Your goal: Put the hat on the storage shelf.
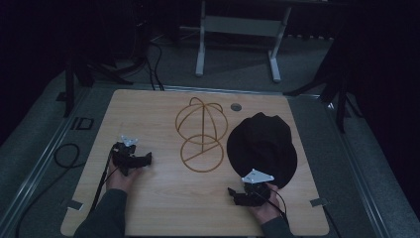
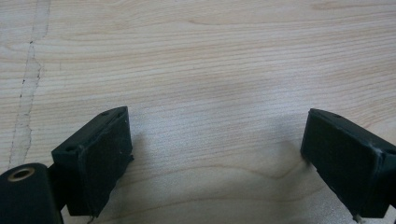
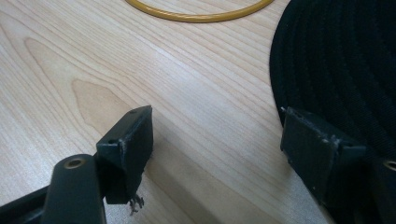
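Here, right tongs (image 3: 217, 149) agape, beside black hat (image 3: 341, 60)

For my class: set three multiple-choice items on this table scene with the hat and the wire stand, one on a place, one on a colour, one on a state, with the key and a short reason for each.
1. Where does the black hat lie relative to the wire hat stand?
A. To its right in the high view
B. To its left in the high view
C. On top of it

2. What colour is the stand?
A. Silver
B. Golden yellow
C. Red

3. How do the jaws of the right gripper stand?
A. Shut on the hat's brim
B. Shut on the stand's ring
C. Open, with bare table between them

Key: 1 A, the hat rests on the table beside the stand. 2 B, its ring shows yellow in the right gripper view. 3 C, wood grain shows between the pads.
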